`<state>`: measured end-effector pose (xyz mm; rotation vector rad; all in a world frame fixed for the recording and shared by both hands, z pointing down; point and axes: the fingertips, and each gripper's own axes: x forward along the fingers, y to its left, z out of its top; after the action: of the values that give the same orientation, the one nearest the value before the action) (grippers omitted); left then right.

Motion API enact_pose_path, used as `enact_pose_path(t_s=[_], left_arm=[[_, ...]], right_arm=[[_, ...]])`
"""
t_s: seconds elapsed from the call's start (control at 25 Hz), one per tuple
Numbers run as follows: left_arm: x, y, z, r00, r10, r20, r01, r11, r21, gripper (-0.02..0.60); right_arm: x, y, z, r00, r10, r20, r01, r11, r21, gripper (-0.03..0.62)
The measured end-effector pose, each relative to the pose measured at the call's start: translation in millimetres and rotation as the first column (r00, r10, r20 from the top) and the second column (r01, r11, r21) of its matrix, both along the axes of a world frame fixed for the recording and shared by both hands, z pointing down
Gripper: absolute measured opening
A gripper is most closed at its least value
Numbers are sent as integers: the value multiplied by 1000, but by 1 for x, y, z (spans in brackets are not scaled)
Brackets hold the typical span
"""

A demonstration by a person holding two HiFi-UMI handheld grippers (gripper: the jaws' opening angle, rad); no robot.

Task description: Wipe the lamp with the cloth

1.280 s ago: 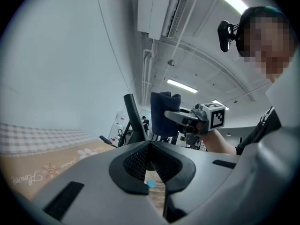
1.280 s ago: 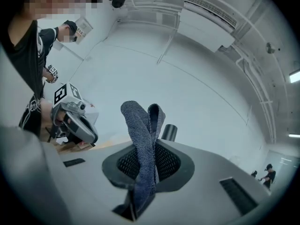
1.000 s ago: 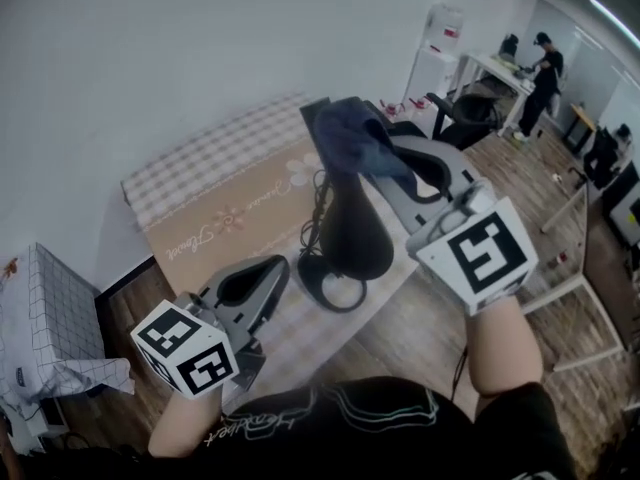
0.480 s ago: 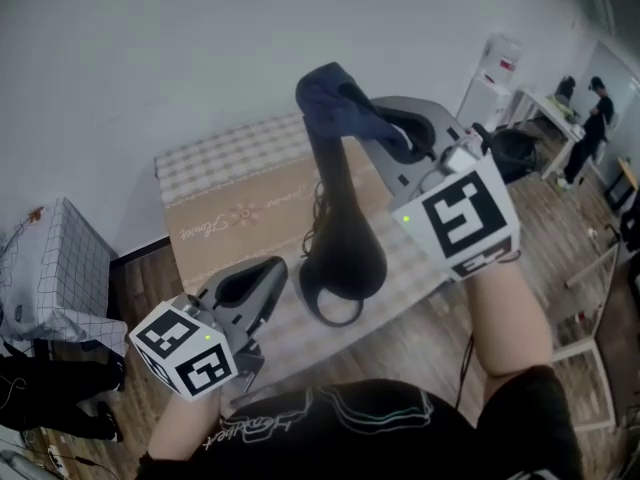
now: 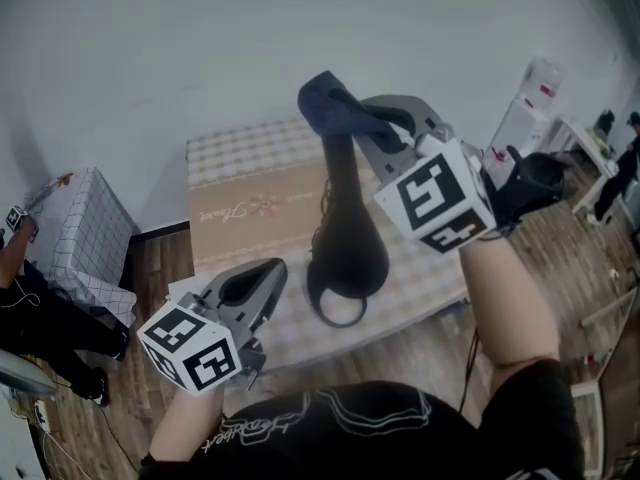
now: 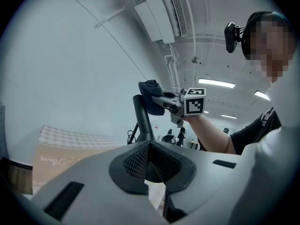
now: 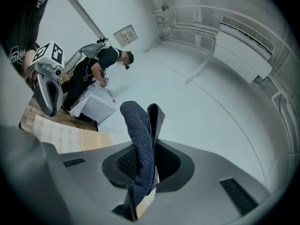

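Observation:
A black lamp (image 5: 348,238) stands on the table (image 5: 250,208), its ring base (image 5: 335,310) near the front edge and its neck (image 6: 143,118) rising upright. A dark blue cloth (image 5: 325,103) is pressed against the top of the neck. My right gripper (image 5: 350,120) is shut on that cloth, and a fold of the cloth (image 7: 143,139) sticks up between its jaws. The cloth (image 6: 151,102) and the right gripper (image 6: 171,102) also show in the left gripper view. My left gripper (image 5: 270,270) hangs low at the left of the lamp base, shut with nothing in it.
The table carries a checked cover with a beige band. A white gridded box (image 5: 85,238) stands on the floor at the left, with a person (image 5: 20,298) beside it. A black office chair (image 5: 530,183) and a white dispenser (image 5: 540,78) are at the right.
The head view has swung to the left. My right gripper has kept the cloth at the lamp's top and its cube has come nearer over the lamp. The left gripper has hardly moved.

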<state>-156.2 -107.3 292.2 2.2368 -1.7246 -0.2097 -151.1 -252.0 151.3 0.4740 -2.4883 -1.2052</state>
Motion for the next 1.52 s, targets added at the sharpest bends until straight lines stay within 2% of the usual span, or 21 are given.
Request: enact_pose_path(t_s=[0.24,0.44,0.64,0.96,1.52], left_arm=[[4,5,4,999,-42,-1,42,999,-14,2],[7,4,10,999,-47,7,47,998,-39,2],[16,-2,13,999,-20,27,21,998,-58,1],[26,4,24,999,23,34,-21,997,-74,1],[23,28,24,994,109,-21,-110,990,-83,2]], right_arm=[[-4,-1,19,999,-28,-37,28,1000,7,54],[-2,1,28,997,-48,-68,50,998,30,54],[2,2,40,992,-48,-118,57,996,66,54],[10,14,62,986,-26,-167,37,997,62,54],[18,44,106,966,62,-250,-60,998,15,54]])
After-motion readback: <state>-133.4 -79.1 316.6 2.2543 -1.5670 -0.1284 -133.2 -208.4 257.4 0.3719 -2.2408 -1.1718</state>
